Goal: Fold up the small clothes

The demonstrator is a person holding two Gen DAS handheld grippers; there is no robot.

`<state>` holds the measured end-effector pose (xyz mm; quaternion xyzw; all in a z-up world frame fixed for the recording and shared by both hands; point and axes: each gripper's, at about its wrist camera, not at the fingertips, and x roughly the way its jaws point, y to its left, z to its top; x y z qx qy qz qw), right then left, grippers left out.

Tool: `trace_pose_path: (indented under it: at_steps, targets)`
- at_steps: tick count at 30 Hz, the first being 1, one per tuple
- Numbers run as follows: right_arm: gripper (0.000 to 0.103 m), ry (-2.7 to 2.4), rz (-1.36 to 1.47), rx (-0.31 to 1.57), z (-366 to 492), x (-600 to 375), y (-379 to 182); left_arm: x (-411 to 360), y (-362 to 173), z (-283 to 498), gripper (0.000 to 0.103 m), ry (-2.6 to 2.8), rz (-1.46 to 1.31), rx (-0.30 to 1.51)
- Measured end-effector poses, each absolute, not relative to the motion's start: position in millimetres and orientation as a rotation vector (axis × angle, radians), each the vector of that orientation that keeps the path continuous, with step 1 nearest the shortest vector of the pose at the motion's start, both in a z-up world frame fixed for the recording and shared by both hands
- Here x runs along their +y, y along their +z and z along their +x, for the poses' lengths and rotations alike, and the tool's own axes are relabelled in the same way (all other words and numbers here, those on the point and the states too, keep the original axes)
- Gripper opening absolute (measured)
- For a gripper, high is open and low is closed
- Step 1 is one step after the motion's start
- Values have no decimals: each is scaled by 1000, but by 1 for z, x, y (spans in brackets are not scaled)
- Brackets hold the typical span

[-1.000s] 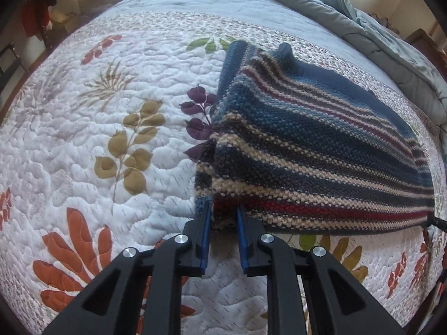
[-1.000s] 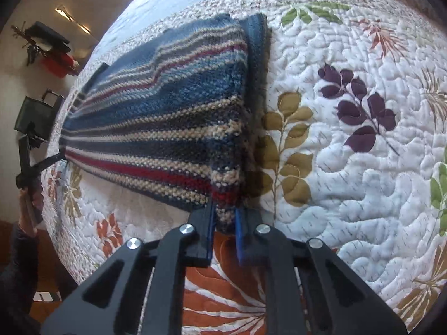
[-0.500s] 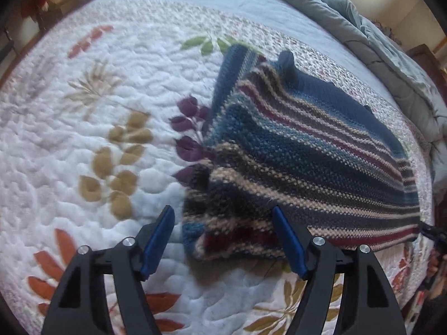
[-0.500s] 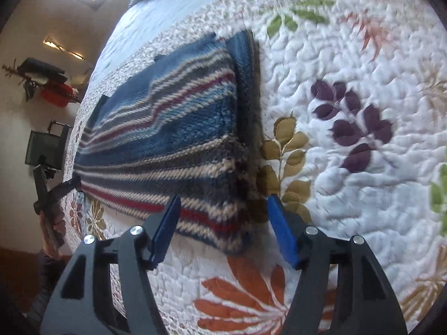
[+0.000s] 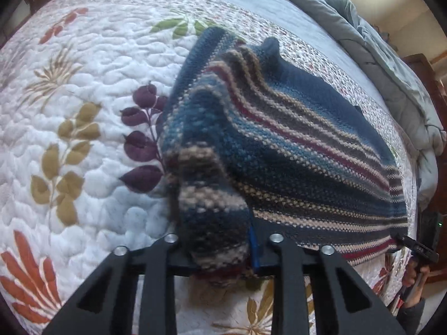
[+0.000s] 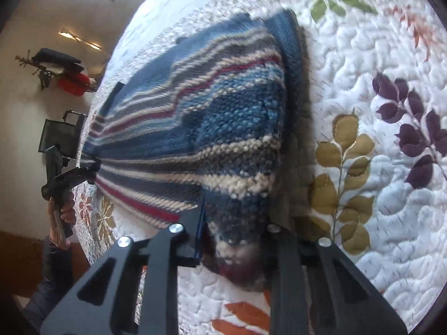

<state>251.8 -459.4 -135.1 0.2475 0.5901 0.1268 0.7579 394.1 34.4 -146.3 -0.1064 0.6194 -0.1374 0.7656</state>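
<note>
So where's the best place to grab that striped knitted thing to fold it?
Take the striped knit by the two corners of its near edge, one tool each, coming in low from the near side. It lies flat on the quilt, so only edges offer a bite. The left tool and right tool each have a corner bunched between their fingers.

Each camera sits just behind its own fingers, close above the quilt (image 5: 92,64), looking forward and down. The left one faces the sweater's (image 5: 293,150) left end, the right one the opposite end; both share the sweater (image 6: 195,117) and quilt (image 6: 377,181).
</note>
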Motion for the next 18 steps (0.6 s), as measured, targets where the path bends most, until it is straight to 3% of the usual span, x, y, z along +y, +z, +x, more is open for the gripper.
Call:
trace_pose_path:
  at_steps: [10,18]
  targets:
    - [18,279,534,1236,184,-479,-80,29,-95,320,23,-384,-264,1346]
    - [17,222,525,1263,88,-511,-68,2,-79,231,23,-439,-165,1354]
